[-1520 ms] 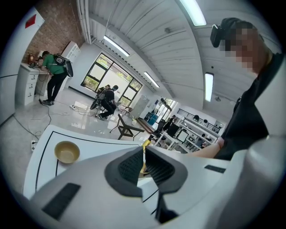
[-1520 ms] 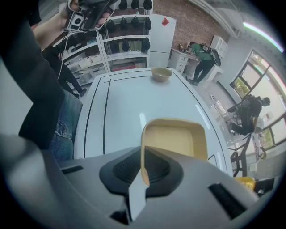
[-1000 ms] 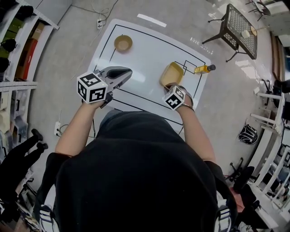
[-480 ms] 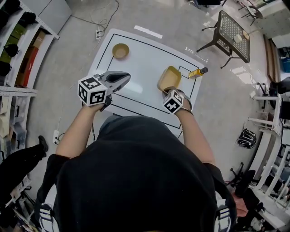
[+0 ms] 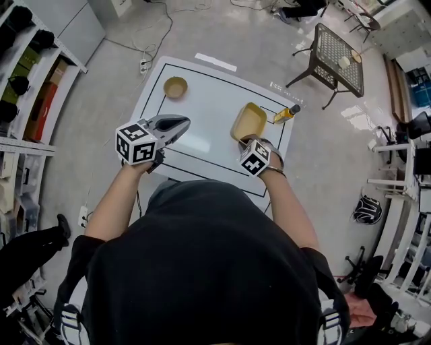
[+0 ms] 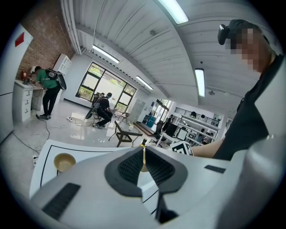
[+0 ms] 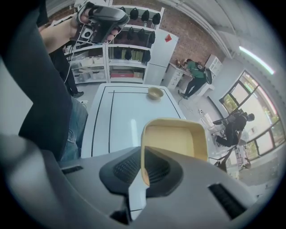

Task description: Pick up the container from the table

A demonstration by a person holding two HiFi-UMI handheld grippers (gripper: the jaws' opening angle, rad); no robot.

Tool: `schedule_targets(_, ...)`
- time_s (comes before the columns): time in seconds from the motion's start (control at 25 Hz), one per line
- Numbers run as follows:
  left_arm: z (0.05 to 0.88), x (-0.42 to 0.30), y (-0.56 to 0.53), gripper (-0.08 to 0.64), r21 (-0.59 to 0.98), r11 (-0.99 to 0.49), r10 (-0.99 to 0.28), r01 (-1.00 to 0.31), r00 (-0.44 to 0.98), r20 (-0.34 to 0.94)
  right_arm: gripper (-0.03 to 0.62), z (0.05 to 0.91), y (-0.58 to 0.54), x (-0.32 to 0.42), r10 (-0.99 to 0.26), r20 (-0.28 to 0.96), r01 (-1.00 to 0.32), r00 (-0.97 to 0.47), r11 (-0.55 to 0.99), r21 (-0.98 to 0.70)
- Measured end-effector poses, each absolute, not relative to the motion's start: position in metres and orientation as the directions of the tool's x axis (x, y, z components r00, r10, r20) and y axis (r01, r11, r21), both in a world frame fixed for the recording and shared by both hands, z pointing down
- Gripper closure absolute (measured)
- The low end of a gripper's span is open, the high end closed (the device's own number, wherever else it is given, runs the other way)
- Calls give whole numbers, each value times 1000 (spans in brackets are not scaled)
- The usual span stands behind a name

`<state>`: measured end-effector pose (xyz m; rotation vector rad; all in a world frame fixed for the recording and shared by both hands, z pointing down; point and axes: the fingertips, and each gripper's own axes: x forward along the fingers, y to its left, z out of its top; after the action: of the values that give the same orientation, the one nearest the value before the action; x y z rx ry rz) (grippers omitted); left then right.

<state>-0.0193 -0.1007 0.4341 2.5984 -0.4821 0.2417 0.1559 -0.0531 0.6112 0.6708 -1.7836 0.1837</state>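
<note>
Yellow container hangs tilted over the right side of the white table, its near rim pinched between the 2 closed jaws of the right gripper. Left gripper is raised over the left side, jaws together, empty. Bowl sits at the far-left corner, bottle lies at the far-right.

Bright ceiling strips above my left claw throw glare on the white table beneath; picture edges bend, darken.
</note>
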Motion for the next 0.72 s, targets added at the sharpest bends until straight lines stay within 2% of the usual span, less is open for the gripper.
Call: schedule_targets(0.72, 428, -17, -79, 540, 415, -822, -311, -389, 918, 245, 575, 609, -27, 166, -339, 927, -517, -163, 829, 212)
